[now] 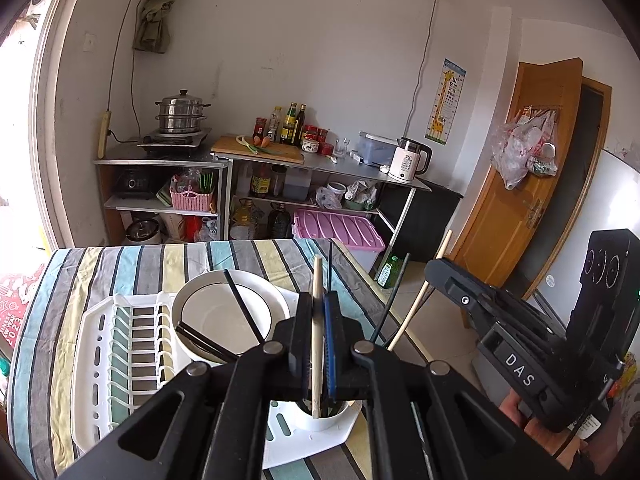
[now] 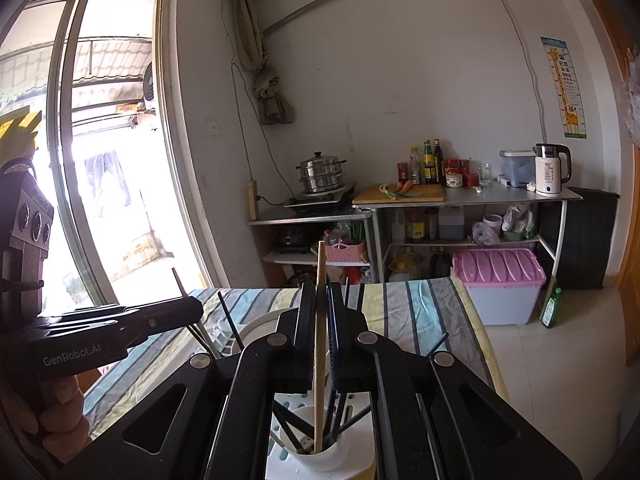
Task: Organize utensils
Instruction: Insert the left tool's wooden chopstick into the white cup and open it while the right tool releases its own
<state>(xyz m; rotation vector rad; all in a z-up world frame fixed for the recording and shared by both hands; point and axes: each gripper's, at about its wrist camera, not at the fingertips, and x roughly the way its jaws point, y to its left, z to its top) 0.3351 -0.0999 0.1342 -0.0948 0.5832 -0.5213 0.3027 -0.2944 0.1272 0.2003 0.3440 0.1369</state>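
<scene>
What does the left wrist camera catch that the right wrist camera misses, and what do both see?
Only the left wrist view shows the wooden door hung with plastic bags, and the white bowl with black chopsticks across it. Only the right wrist view shows the sliding window and the rooftops outside. Both show the steamer pot, the kettle, the striped tablecloth and a wooden chopstick standing in the white cup.
</scene>
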